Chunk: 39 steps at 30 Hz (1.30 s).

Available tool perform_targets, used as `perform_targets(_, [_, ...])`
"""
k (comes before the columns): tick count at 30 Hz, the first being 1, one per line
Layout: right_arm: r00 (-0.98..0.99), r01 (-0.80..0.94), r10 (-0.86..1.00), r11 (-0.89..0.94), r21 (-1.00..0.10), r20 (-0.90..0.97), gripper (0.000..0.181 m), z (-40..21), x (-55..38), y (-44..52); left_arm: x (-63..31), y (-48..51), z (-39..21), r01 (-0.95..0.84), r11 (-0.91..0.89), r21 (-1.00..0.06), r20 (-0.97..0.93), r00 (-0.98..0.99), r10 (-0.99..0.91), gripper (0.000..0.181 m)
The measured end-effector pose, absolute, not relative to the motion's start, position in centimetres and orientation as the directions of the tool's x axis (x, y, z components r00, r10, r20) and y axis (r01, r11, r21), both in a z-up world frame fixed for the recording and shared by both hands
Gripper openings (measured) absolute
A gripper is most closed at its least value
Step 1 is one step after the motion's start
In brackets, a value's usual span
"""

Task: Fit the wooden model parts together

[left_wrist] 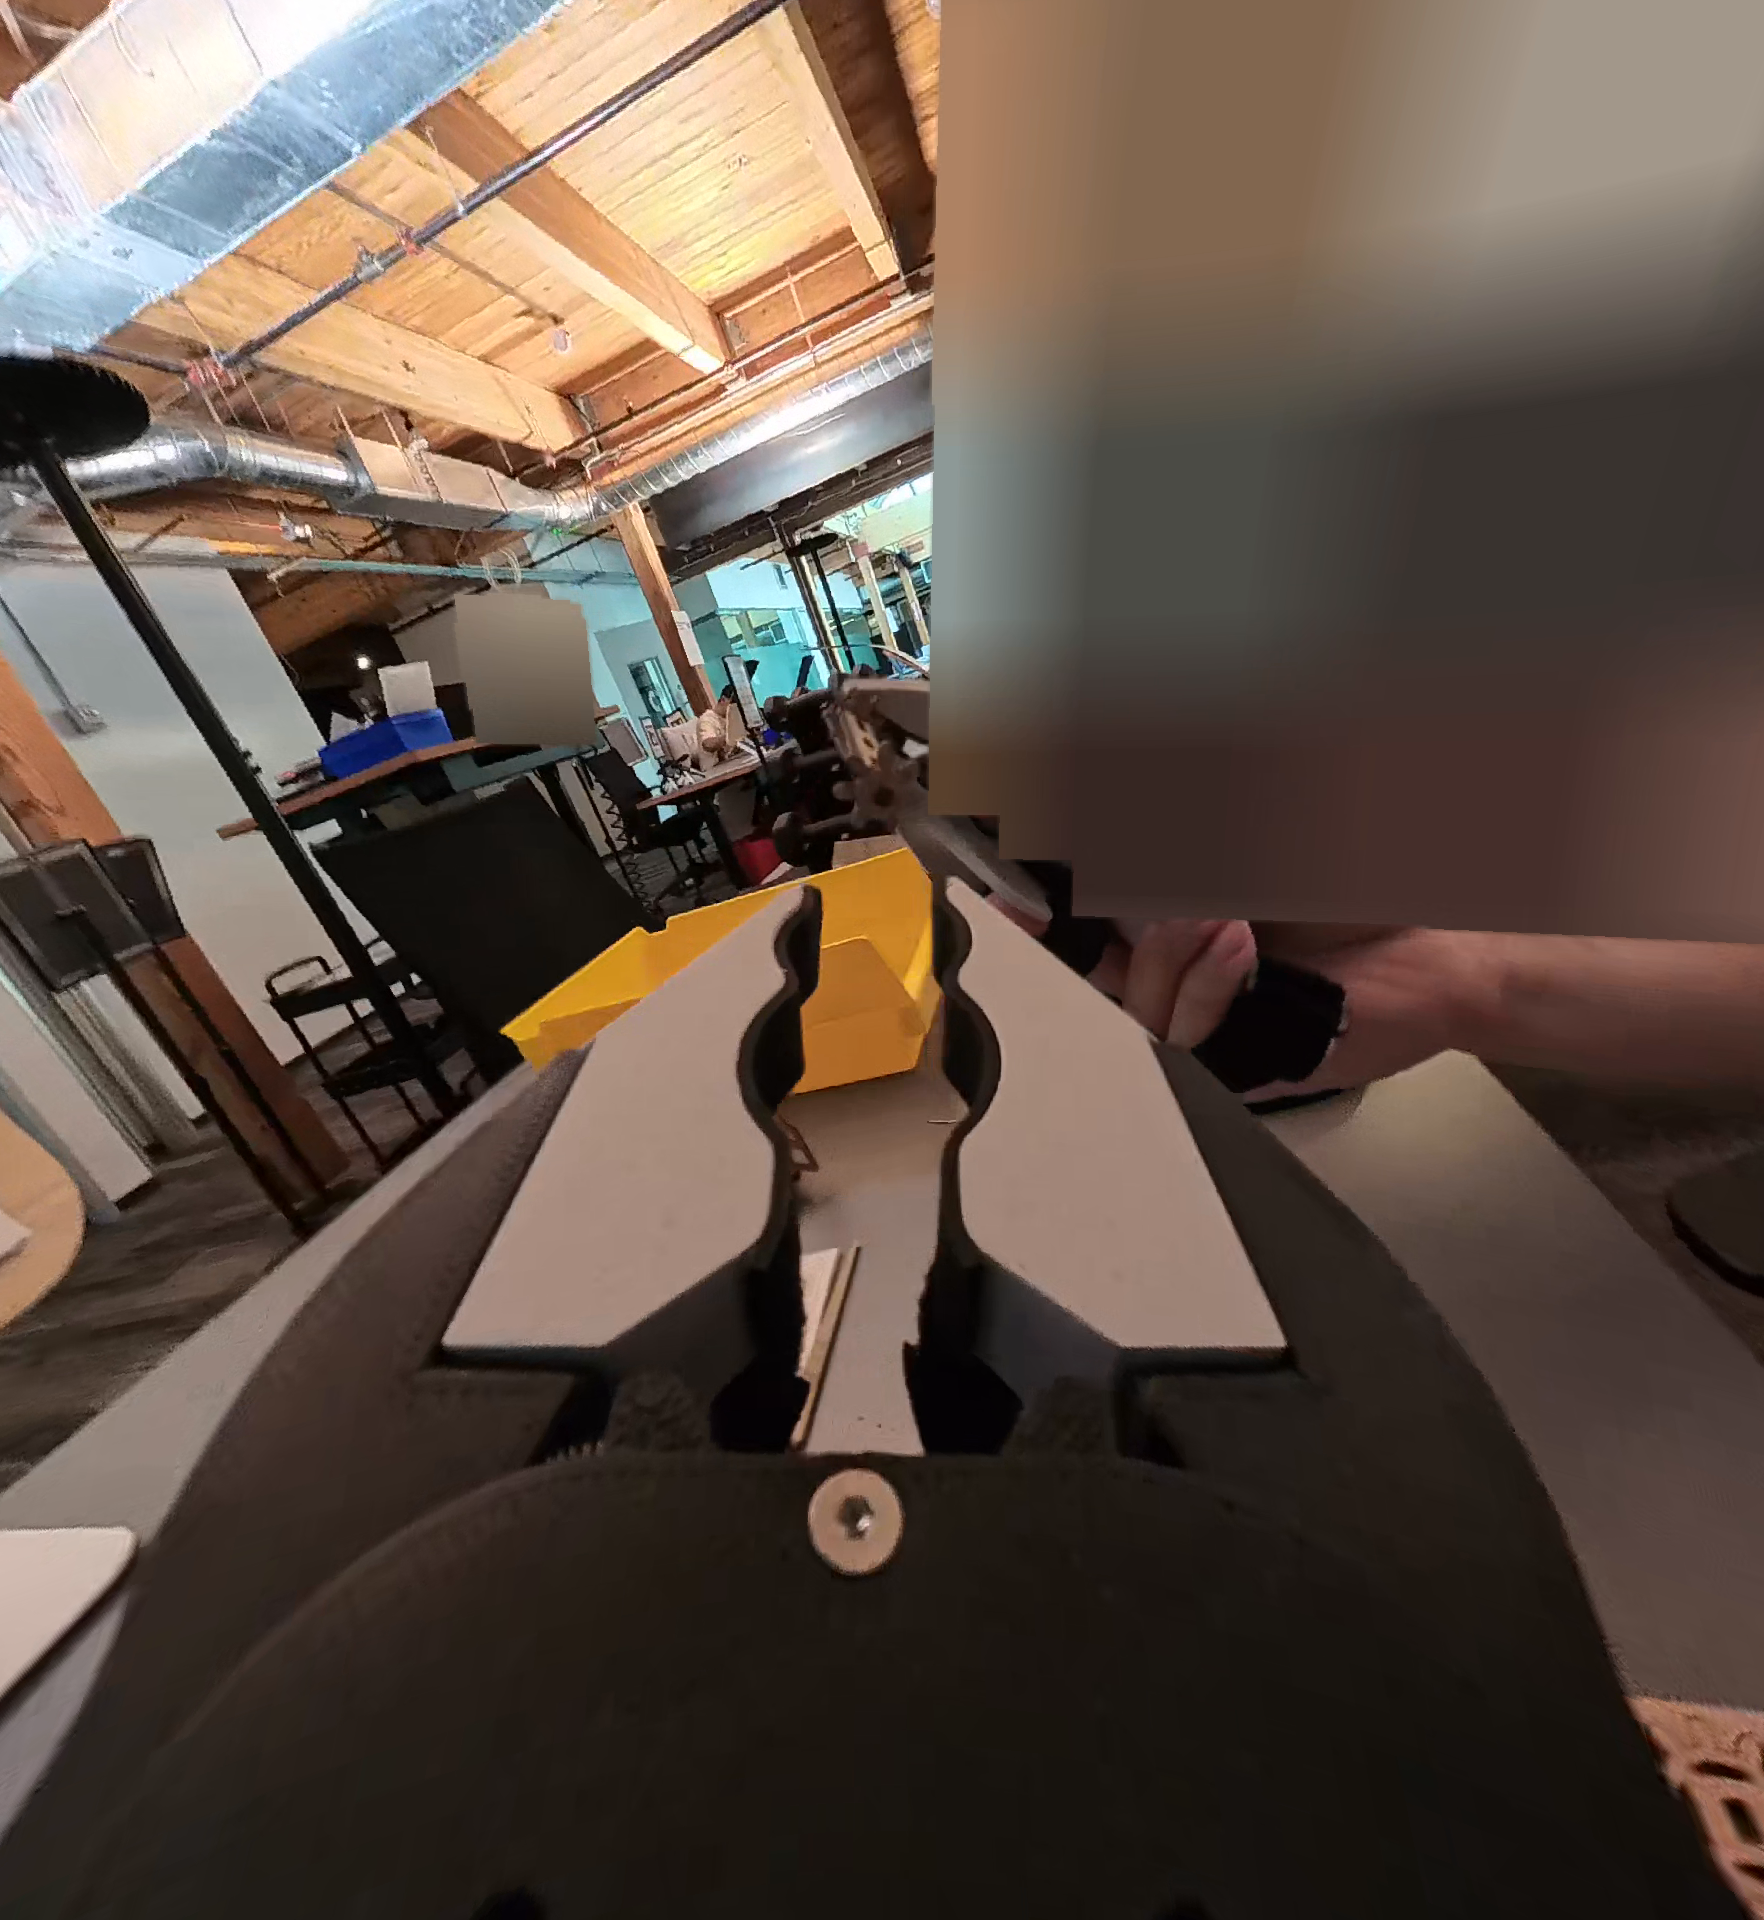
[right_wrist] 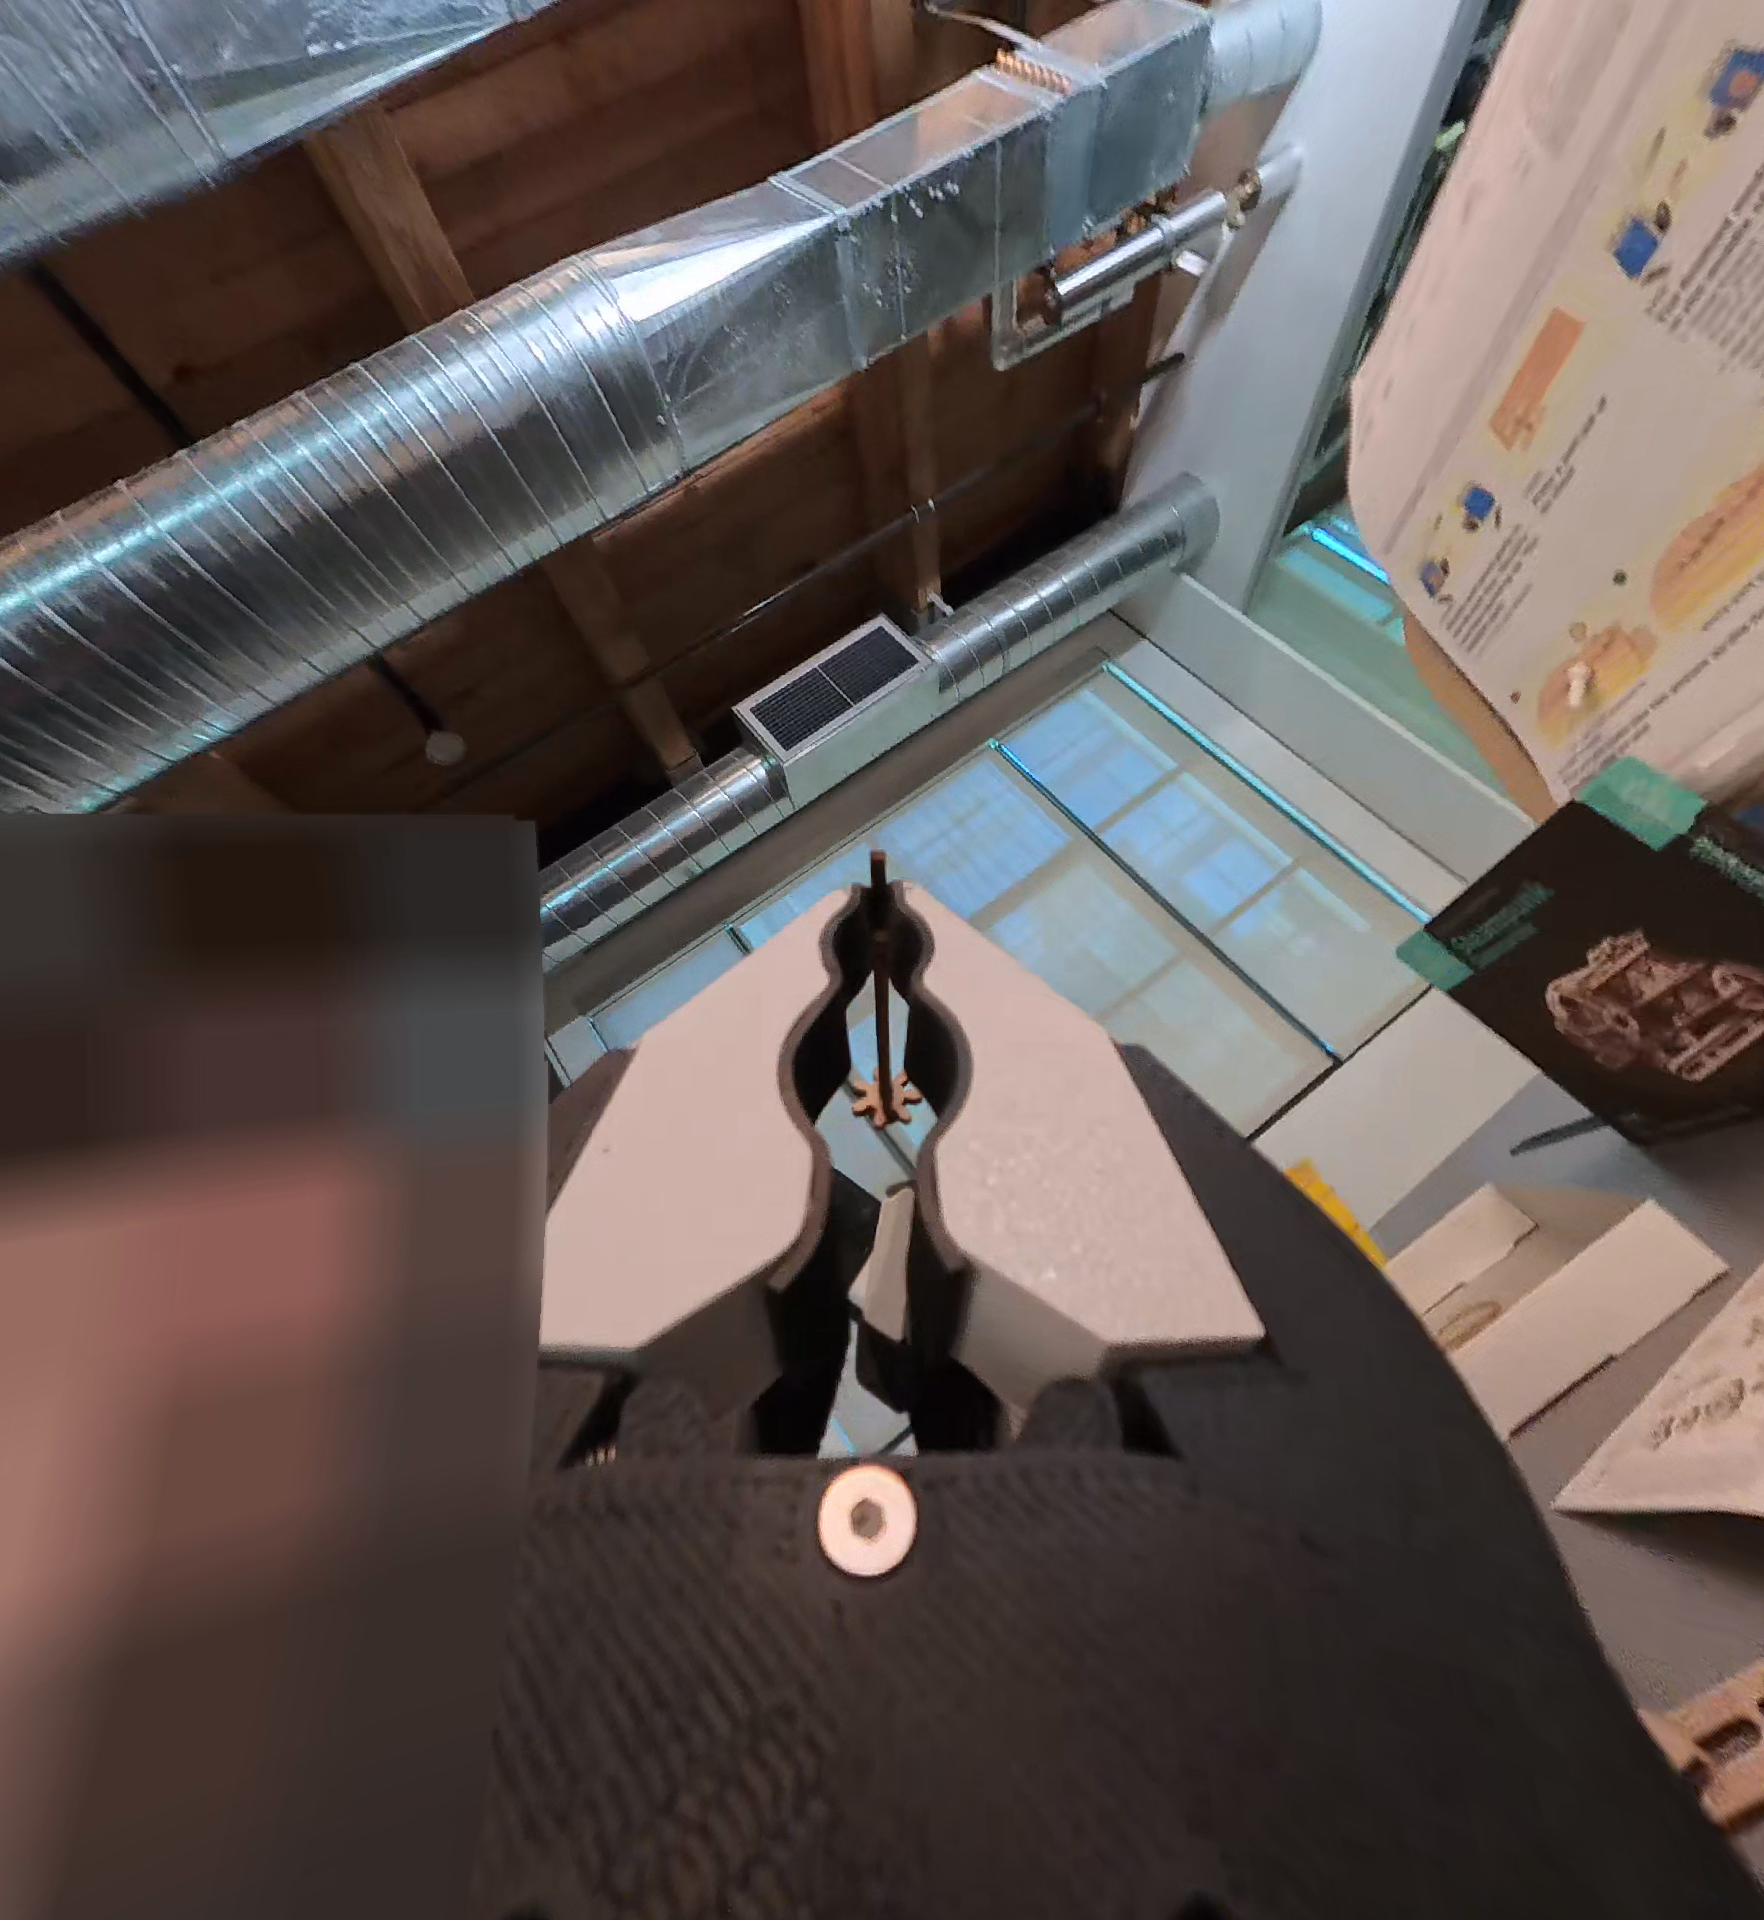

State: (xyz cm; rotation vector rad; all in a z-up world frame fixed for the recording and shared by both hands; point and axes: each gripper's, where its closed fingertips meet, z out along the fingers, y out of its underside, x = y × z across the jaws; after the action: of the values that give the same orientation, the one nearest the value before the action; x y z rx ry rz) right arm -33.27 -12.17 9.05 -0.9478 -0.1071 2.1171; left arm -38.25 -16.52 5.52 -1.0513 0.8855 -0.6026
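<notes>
Between the right gripper's point(right_wrist: 879, 909) closed tips, a thin dark axle point(right_wrist: 879, 971) carrying a small wooden gear point(right_wrist: 884, 1098) is raised for fitting, while the left gripper point(left_wrist: 880, 914) hovers parted and empty over the grey table point(left_wrist: 1543, 1299), near the yellow bin point(left_wrist: 862, 997).

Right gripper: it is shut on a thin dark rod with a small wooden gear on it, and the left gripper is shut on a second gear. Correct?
Not quite. The left wrist view shows the left gripper open and empty, the yellow bin visible between its fingers. The right gripper is indeed shut on the thin dark rod carrying the small wooden gear.
</notes>
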Motion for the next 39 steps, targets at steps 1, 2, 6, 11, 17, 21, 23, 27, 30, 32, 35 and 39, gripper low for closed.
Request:
perform_targets(1, [-0.390, -0.648, 0.716, -0.660, -0.381, -0.579, 0.001, 9.2, -33.3, -12.3, -38.1, -16.3, 5.4, 0.028, 0.360, -0.932, -0.293, 0.526, -0.798, 0.025])
perform_targets(2, [-0.379, -0.658, 0.733, -0.643, -0.392, -0.565, 0.001, 9.4, -33.5, -12.5, -37.9, -16.2, 5.4, 0.049, 0.320, -0.946, -0.251, 0.514, -0.821, 0.030])
perform_targets(6, [-0.339, -0.713, 0.801, -0.561, -0.420, -0.494, 0.001, 9.9, -34.5, -13.4, -37.9, -16.3, 6.3, 0.213, 0.177, -0.961, -0.060, 0.464, -0.884, 0.036])
perform_targets(11, [-0.302, -0.789, 0.855, -0.472, -0.393, -0.422, 0.001, 9.8, -36.1, -14.4, -38.8, -16.4, 7.6, 0.448, -0.024, -0.894, 0.188, 0.324, -0.927, 0.029])
perform_targets(17, [-0.319, -0.808, 0.845, -0.479, -0.343, -0.429, 0.001, 8.5, -38.6, -14.7, -41.2, -15.9, 8.7, 0.578, -0.050, -0.814, 0.260, 0.286, -0.922, 0.011])
perform_targets(21, [-0.374, -0.764, 0.812, -0.544, -0.348, -0.448, 0.006, 7.4, -39.9, -15.0, -42.5, -15.5, 9.7, 0.588, -0.055, -0.807, 0.261, 0.272, -0.926, 0.010])
perform_targets(23, [-0.331, -0.763, 0.804, -0.536, -0.361, -0.494, 0.019, 6.6, -39.6, -13.9, -42.8, -14.9, 9.5, 0.560, -0.090, -0.824, 0.283, 0.268, -0.921, 0.011])
perform_targets(27, [-0.162, -0.681, 0.877, -0.431, -0.591, -0.453, 0.029, 6.1, -39.2, -13.0, -42.9, -13.4, 8.2, 0.467, -0.177, -0.866, 0.332, 0.274, -0.903, 0.010])
perform_targets(30, [0.028, -0.446, 0.952, -0.260, -0.856, -0.303, 0.035, 5.4, -40.3, -12.6, -42.5, -12.8, 6.7, 0.370, -0.265, -0.890, 0.370, 0.251, -0.894, 0.010])
perform_targets(32, [0.101, -0.273, 0.982, -0.124, -0.954, -0.157, 0.040, 5.1, -40.5, -12.3, -41.9, -12.8, 5.3, 0.260, -0.319, -0.911, 0.381, 0.240, -0.893, 0.010])
perform_targets(35, [0.059, 0.018, 0.998, -0.020, -1.000, -0.019, 0.037, 2.9, -41.5, -12.4, -40.9, -13.2, 2.6, 0.061, -0.353, -0.933, 0.357, 0.249, -0.900, 0.010])
perform_targets(39, [-0.133, 0.304, 0.986, -0.055, -0.951, -0.099, 0.020, -2.0, -42.7, -14.3, -40.5, -13.5, 0.3, -0.099, -0.333, -0.938, 0.296, 0.273, -0.915, 0.010])
